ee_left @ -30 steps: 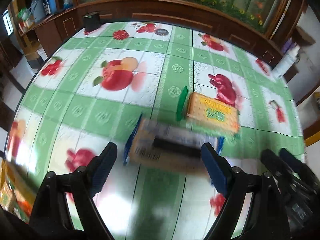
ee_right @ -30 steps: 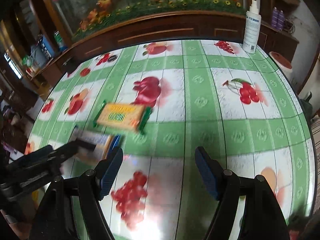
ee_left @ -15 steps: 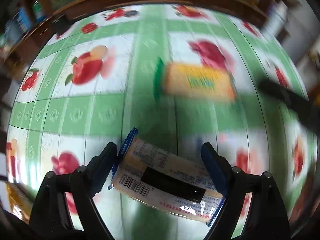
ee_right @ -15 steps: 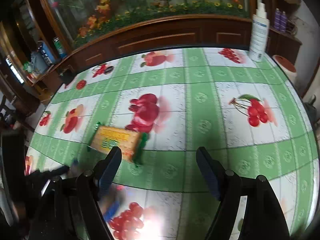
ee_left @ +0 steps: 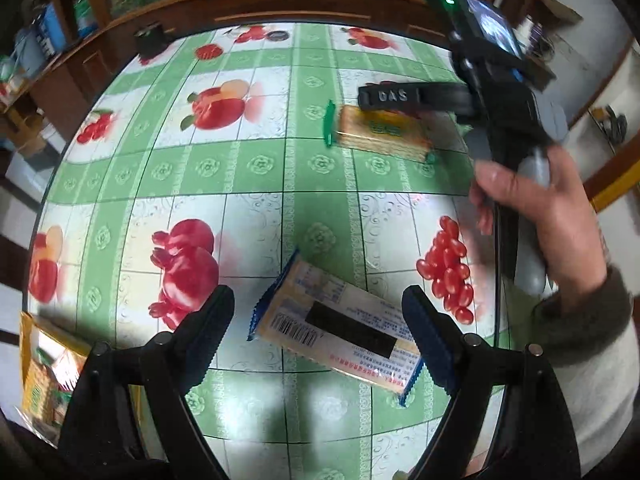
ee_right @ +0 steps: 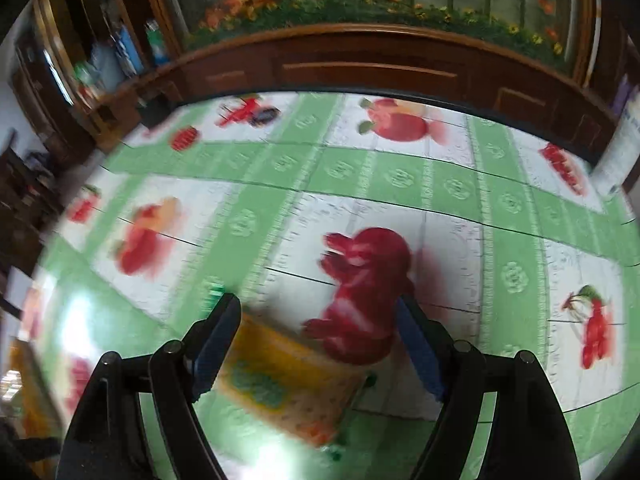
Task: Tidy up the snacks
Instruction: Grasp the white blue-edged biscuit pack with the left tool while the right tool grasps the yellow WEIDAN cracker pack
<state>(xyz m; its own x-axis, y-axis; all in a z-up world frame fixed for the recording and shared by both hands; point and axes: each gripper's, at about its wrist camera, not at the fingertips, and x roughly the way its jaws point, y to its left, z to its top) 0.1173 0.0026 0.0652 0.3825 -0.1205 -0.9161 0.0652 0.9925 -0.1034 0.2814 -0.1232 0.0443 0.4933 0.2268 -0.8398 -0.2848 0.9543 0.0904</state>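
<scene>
While the blue-edged cracker pack (ee_left: 334,330) is framed between the wide-apart jaws of the left gripper (ee_left: 322,332), it lies flat on the worktop (ee_left: 256,168) barcode side up, not grasped. Compared with a second ago, the left gripper has been brought down over this pack, and the right gripper (ee_right: 318,354) has been swung across to the green-edged cracker pack (ee_right: 288,392), now seen lying between its released jaws; contact cannot be told because of blur. Two simultaneous grasps are judged to be set up, nothing lifted yet. Counted: two cracker packs mid-worktop, well apart; one yellow snack bag (ee_left: 48,376) at the left edge; one right hand (ee_left: 548,216) on the gripper handle; one spray bottle (ee_right: 624,140) partly seen.
</scene>
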